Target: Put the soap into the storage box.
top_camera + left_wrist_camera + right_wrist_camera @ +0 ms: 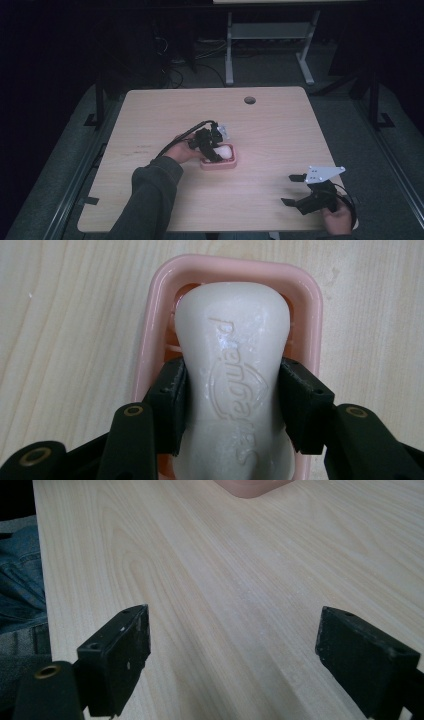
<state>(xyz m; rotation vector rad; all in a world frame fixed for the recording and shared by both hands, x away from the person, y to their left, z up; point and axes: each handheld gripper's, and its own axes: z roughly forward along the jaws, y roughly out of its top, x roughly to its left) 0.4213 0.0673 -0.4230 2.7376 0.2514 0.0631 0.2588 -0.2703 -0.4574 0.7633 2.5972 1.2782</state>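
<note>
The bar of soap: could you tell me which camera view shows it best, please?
The left gripper view: the bar of soap is close, embossed lettering showing, pinched by the left gripper over the pink dish. The high view shows it as a small pale lump. The right gripper view catches just the dish's edge.

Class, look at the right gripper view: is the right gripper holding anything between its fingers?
No: the right gripper has its fingers spread wide over the bare table.

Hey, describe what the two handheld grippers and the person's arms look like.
Both grippers are black with blocky, square-ended jaws. The left gripper trails a black cable; brass-ringed holes show near its jaws. The right gripper carries a grey three-cornered plate on top. The left arm wears a dark grey-green sleeve.
</note>
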